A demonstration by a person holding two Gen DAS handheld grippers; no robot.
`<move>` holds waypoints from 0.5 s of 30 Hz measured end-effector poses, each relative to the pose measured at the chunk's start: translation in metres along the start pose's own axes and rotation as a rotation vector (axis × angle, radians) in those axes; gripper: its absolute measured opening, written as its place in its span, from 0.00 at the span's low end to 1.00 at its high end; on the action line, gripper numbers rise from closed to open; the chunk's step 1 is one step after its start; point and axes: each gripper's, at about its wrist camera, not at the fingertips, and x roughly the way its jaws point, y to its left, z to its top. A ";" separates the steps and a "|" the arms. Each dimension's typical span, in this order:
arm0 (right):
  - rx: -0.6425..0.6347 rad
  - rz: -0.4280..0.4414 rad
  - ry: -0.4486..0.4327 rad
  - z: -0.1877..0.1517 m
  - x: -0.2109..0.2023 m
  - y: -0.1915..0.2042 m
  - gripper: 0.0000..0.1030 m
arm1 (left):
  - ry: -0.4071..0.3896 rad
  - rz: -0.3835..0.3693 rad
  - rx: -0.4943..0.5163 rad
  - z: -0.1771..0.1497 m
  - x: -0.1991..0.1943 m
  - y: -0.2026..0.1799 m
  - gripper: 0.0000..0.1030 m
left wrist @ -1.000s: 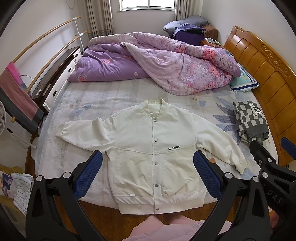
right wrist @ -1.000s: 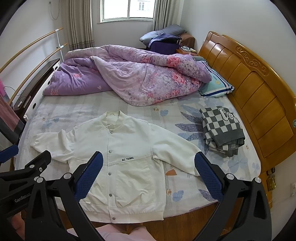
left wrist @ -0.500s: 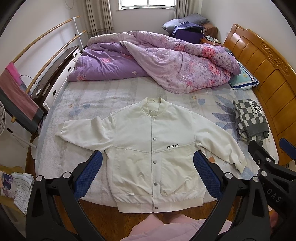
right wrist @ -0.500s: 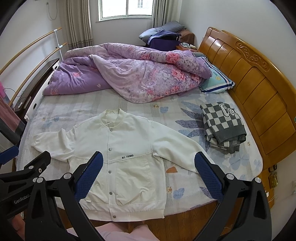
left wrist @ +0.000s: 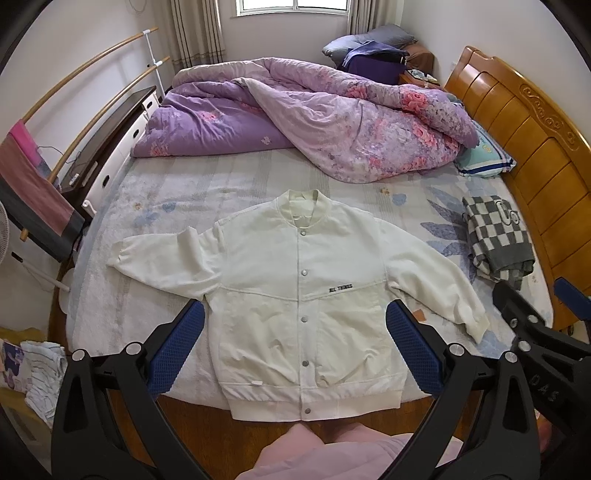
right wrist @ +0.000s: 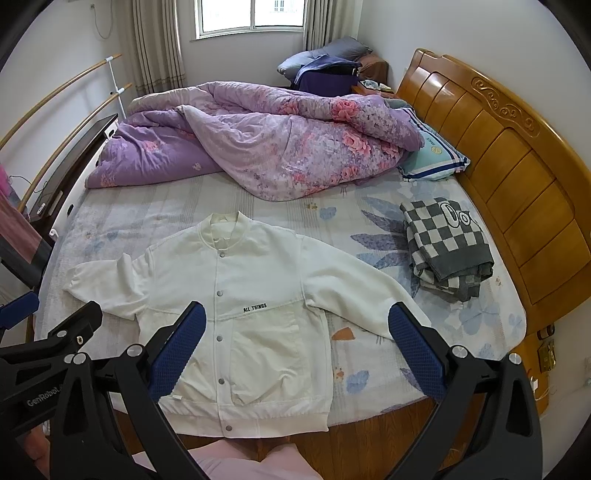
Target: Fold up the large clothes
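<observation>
Left gripper (left wrist: 295,338): jaws spread wide, blue pads (left wrist: 176,352) apart, nothing between them, held above the near bed edge without touching fabric. Right gripper (right wrist: 297,339): likewise wide open, empty, hovering clear of the cloth; its black frame also shows at the right edge of the left wrist view.

White jacket (left wrist: 299,291): lies flat, front up, snaps closed, on the near half of the bed (left wrist: 177,192). Hem band overhangs the near mattress edge. Both sleeves spread outward; left sleeve has a fold bump near the shoulder, right sleeve cuff (left wrist: 476,328) rests on the sheet. Small black lettering on the chest.

Right of the jacket, apart from it: folded checkered garment (right wrist: 447,251), near the wooden headboard (right wrist: 517,155). Farther back: purple floral quilt (right wrist: 266,144) bunched across the bed, partly over a striped pillow (right wrist: 434,157). Far wall: window (right wrist: 251,18) with curtains. Left side: wooden rails (left wrist: 88,92).
</observation>
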 end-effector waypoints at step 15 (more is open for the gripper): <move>-0.018 -0.010 0.005 0.004 0.000 0.002 0.93 | -0.016 0.001 -0.004 0.002 -0.015 0.004 0.95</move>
